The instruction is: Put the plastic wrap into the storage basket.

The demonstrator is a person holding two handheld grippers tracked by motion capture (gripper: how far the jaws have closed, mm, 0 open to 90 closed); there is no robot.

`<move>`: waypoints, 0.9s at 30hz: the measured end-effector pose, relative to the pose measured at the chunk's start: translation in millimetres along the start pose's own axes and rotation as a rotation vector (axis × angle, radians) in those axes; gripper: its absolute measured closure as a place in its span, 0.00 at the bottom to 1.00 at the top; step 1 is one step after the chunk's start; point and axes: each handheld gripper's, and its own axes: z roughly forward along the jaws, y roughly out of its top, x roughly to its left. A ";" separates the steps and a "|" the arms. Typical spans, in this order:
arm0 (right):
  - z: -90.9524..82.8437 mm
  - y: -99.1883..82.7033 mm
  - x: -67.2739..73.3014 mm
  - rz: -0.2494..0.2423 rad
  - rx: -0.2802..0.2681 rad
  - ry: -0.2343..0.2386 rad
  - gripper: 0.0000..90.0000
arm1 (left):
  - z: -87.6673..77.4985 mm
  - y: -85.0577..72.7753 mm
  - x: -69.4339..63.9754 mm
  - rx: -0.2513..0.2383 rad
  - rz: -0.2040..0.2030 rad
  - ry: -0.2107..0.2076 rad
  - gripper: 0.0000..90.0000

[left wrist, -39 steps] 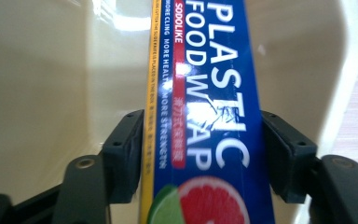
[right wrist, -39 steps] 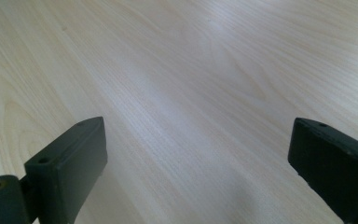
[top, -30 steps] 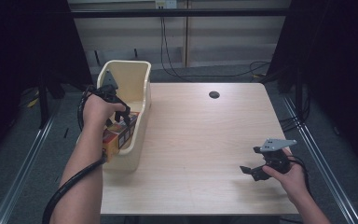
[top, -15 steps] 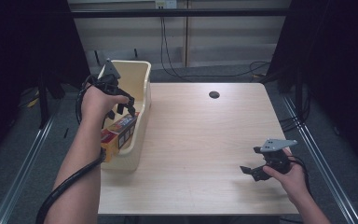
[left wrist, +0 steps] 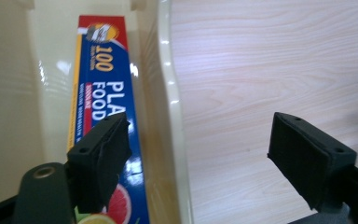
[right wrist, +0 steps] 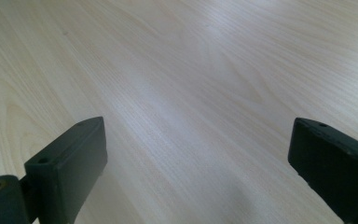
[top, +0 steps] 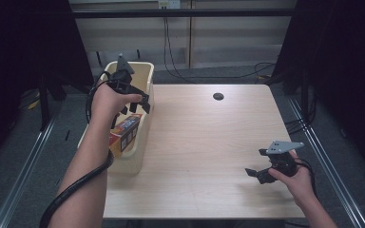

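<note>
Nearest the person, at the table's front right, the right gripper rests low over bare wood with its jaws spread wide and nothing between them; the right gripper view looks along those jaws onto plain grain, so that hand has open room on every side but lies well apart from the work. Farther in, at the table's left edge, a cream plastic bin stands with its long axis running away from the person. Inside it a food wrap box leans lengthwise along the bin's right wall, its near end raised toward the rim. Above the bin's far half, the left gripper hovers over the box, its jaws having just been opening and now standing moderately apart, empty; in the left gripper view the food wrap box lies below and ahead of the left jaw, while the right jaw hangs over the table beyond the bin wall. The box thus appears released into the bin, with the left hand much the nearer. Clearing away probably calls for rising straight, since the bin's rim sits between the jaws.
</note>
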 end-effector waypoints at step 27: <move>-2.0 1.6 0.9 -0.003 -0.013 0.001 0.05 | 30.1 -6.4 -47.3 -0.009 0.178 -0.085 0.17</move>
